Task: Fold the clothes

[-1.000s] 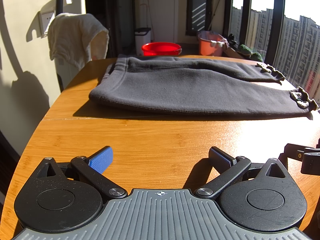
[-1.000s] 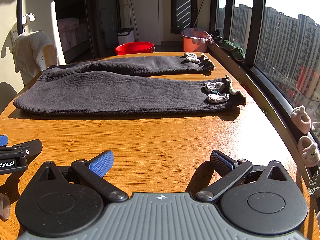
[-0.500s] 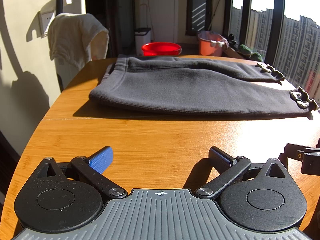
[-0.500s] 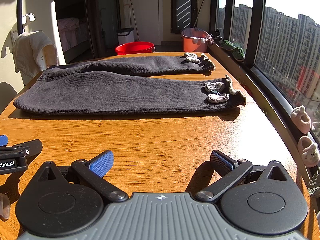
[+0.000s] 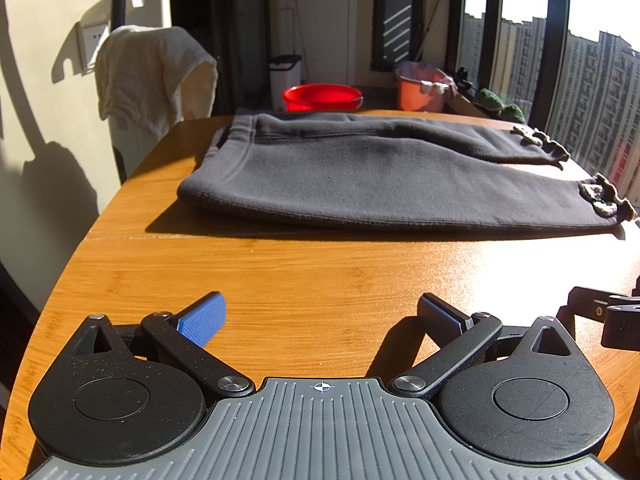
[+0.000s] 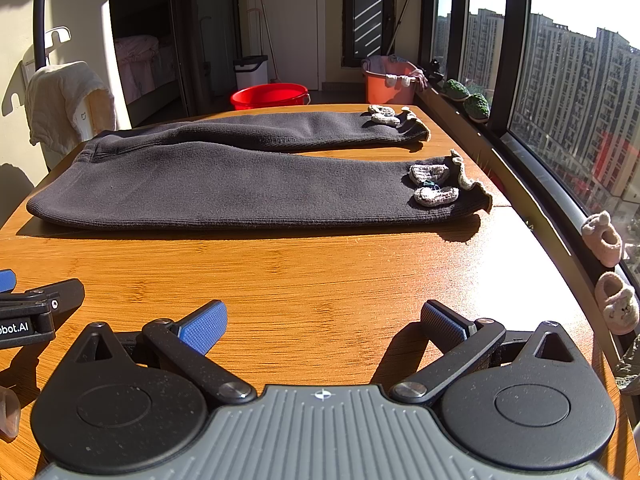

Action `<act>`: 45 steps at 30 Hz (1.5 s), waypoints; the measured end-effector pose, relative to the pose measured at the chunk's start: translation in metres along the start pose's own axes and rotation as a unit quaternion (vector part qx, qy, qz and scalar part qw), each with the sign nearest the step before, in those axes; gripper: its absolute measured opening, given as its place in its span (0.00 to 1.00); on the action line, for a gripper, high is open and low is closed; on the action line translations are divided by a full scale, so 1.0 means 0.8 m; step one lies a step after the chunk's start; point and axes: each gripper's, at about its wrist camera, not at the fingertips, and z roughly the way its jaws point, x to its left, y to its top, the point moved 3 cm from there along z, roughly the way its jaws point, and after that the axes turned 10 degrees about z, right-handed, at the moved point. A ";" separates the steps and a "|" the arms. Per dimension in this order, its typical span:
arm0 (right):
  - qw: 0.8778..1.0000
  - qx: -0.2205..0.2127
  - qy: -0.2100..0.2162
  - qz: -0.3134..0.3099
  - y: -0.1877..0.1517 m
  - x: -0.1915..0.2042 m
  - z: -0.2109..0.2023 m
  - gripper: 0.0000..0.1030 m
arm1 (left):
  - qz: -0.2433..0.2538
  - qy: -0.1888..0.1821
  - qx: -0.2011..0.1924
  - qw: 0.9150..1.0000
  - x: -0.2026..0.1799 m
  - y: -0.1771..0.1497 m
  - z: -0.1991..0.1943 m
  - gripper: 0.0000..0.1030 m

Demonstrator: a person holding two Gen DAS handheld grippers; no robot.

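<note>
A high-rise flat's sunroom, by the look of it: a wooden table (image 6: 320, 280) is sitting by big windows (image 6: 560, 80) facing apartment towers, washing tubs (image 6: 269, 96) are standing on the floor, slippers (image 6: 616, 308) are drying on the sill, and a bed (image 6: 136, 50) is showing through the doorway.

In the left wrist view, the right gripper (image 5: 608, 316) is cut off by the right edge, so its jaws cannot be told. In the right wrist view, the left gripper (image 6: 28, 308) runs off the left edge, its printed label clipped, and a fingertip (image 6: 9, 416) pokes in at the lower left.
</note>
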 end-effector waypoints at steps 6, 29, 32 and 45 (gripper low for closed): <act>1.000 0.000 0.000 0.000 0.000 0.000 0.000 1.00 | 0.000 0.000 0.000 1.000 0.000 0.000 0.000 1.00; 1.000 0.000 0.000 0.000 0.000 0.000 0.000 1.00 | 0.000 -0.002 -0.001 1.000 0.000 0.000 -0.001 1.00; 1.000 0.000 0.000 -0.001 0.000 0.000 0.000 1.00 | 0.002 -0.002 0.000 1.000 0.000 0.000 -0.001 1.00; 0.996 0.017 0.059 -0.062 0.002 -0.003 -0.001 1.00 | 0.011 -0.088 0.000 0.996 0.004 0.024 0.001 1.00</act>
